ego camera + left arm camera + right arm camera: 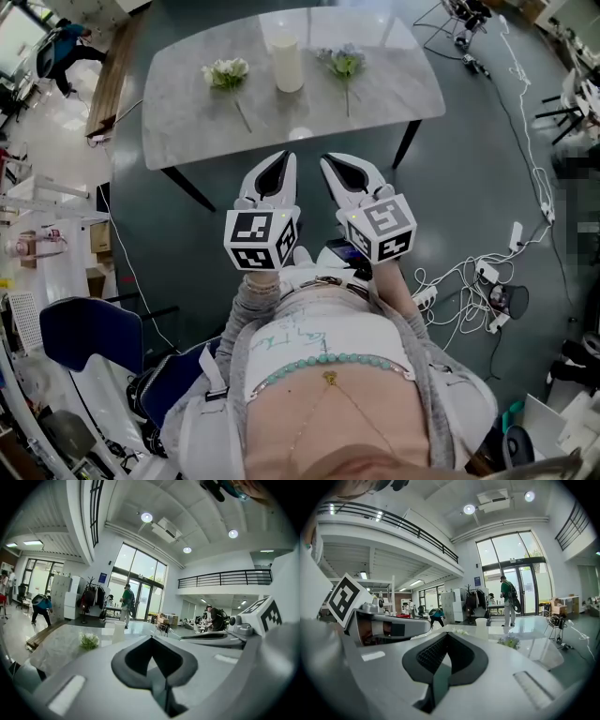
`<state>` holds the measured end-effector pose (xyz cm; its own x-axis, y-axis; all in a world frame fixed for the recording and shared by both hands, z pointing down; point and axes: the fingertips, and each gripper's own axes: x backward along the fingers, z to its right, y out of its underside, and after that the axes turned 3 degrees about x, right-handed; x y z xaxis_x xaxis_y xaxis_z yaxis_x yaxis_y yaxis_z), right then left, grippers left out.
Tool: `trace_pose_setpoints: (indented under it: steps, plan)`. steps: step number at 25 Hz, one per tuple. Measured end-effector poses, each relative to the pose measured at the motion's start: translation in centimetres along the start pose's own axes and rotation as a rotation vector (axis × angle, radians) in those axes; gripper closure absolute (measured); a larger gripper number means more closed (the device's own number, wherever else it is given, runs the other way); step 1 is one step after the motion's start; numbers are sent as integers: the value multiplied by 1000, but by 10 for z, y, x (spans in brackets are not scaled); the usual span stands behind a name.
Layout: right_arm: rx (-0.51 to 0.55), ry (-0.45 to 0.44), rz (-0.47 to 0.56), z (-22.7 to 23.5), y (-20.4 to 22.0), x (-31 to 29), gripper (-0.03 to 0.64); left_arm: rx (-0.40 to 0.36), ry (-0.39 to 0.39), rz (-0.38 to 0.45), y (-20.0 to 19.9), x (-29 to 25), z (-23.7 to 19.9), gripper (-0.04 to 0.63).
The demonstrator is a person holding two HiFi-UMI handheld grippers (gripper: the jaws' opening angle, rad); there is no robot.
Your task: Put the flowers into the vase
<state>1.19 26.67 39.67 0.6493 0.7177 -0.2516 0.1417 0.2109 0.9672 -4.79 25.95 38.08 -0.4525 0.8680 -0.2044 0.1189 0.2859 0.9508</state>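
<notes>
Both grippers are short of the worktop point(394, 84). Left gripper point(281, 161) and right gripper point(333, 165) have their jaws pressed together, nothing in them. Vase point(288, 62) stands mid-worktop with the white flower point(226, 72) lying to its left and the lilac flower point(344, 62) to its right, both apart from it. Risks: stems lie flat on a slick top, so jaws may skid or crush a bloom. The vase looks tall and narrow, so a stem catching the rim could tip it.

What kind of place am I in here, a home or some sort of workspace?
Probably an open lab or office hall, not a home: a mezzanine railing, tall glass doors, and loose cables across the floor.
</notes>
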Motion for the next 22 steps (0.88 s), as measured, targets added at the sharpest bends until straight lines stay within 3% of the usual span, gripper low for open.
trace_pose_setpoints:
  steps: [12, 22]
  plan:
    - [-17, -22, 17, 21, -7, -16, 591, 14, 2, -19, -1, -20, 2, 594]
    - [4, -79, 5, 63, -26, -64, 591, 24, -30, -9, -25, -76, -18, 594]
